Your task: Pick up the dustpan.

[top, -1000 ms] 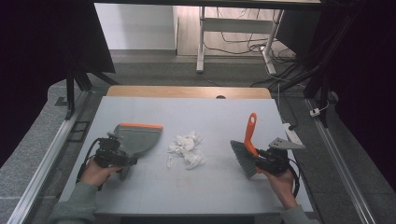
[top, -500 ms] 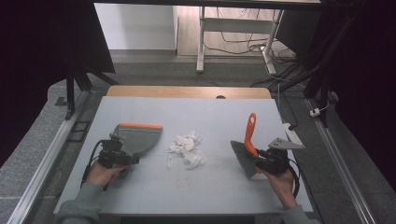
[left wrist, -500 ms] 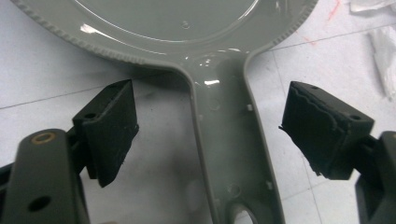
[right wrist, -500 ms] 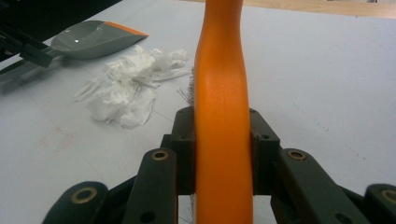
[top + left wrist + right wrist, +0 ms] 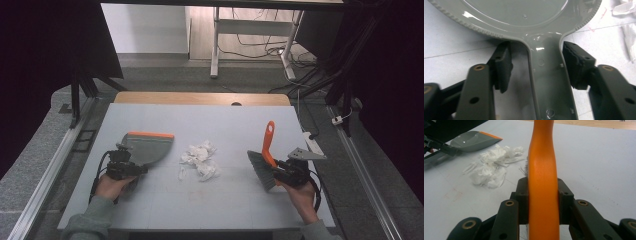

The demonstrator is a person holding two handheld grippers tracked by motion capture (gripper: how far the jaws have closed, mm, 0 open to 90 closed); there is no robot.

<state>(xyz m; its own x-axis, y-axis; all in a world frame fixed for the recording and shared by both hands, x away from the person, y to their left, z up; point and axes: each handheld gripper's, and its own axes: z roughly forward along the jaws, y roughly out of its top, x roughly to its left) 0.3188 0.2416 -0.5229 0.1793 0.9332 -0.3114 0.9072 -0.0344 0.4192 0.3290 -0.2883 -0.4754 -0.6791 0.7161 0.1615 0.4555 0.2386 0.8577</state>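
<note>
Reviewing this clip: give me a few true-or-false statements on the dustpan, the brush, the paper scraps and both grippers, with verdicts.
1. The right gripper clamps the orange plastic brush handle. True.
2. The crumpled white paper scraps lie inside the grey dustpan with the orange lip. False: they lie on the table beside it.
3. The left gripper straddles the dustpan's handle. True; its jaws have just been closing.
4. The brush lies flat, unheld. False: it is held.

High view looks down and forward over our table (image 5: 210, 200). Left gripper view sits close, facing the dustpan (image 5: 524, 15) handle. Right gripper view looks low across the table past the brush (image 5: 543, 182); all share the paper wad (image 5: 199, 161).
</note>
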